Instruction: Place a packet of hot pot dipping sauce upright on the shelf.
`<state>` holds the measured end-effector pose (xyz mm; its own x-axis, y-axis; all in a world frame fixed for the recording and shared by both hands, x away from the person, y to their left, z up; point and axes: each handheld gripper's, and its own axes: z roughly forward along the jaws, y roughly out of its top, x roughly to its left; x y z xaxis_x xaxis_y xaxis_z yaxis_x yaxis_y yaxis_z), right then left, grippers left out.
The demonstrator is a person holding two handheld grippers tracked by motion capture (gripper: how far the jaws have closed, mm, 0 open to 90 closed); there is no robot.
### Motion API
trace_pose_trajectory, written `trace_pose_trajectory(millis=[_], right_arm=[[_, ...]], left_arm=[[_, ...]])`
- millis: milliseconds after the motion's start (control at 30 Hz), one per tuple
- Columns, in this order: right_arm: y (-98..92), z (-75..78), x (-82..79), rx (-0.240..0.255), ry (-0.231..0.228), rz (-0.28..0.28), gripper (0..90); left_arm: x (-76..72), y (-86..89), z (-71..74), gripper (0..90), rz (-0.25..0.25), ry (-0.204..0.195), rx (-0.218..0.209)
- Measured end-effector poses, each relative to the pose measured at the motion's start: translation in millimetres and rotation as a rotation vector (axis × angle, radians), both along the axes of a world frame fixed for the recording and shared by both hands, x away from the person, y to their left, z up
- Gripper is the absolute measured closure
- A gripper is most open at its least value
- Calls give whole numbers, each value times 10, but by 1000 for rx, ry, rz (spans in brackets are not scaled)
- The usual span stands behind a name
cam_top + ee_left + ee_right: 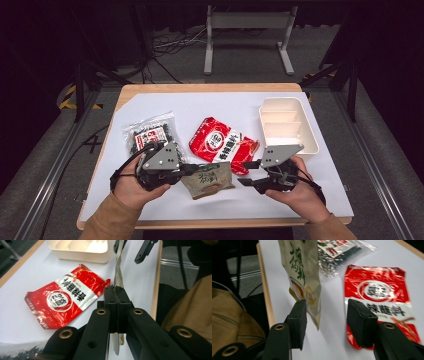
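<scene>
Right now your table (150, 92) carries the white sheet, with a cream tray (311, 140) at its far right, then the red packet (220, 142) in the middle and a dark packet (150, 132) to its left. Your left gripper (187, 170) pinches the beige pouch (207, 181) tightly by its edge, lifted off the sheet. Your right gripper (247, 172) has its jaws apart, straddling the pouch's corner.

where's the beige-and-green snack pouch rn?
High view: the flat beige-and-green foil snack pouch hangs near the front table edge, pinched by the left hand-held gripper, just before the red-and-white foil packet.
</scene>
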<state>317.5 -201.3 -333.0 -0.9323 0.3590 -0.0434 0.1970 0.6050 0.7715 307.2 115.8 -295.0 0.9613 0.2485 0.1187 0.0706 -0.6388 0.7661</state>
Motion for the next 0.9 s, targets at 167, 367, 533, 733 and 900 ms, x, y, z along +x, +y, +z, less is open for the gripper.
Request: trace_pose_trajectory(millis=[167,367,533,733,900], right_arm=[[180,-9,22,-21,19,69,452],[396,-52,63,-51,21,135,498],[499,-75,106,-66,28,165,591],[588,-88,101,-142,10,195,744],[603,-63,94,-167,16,202,864]], left_arm=[[-24,-16,2,900,-29,3,20],[-33,-3,18,900,-30,-1,13],[-46,0,32,900,-39,1,-1],[-68,-34,27,900,-53,-1,9],[-57,-42,29,900,-35,3,3]])
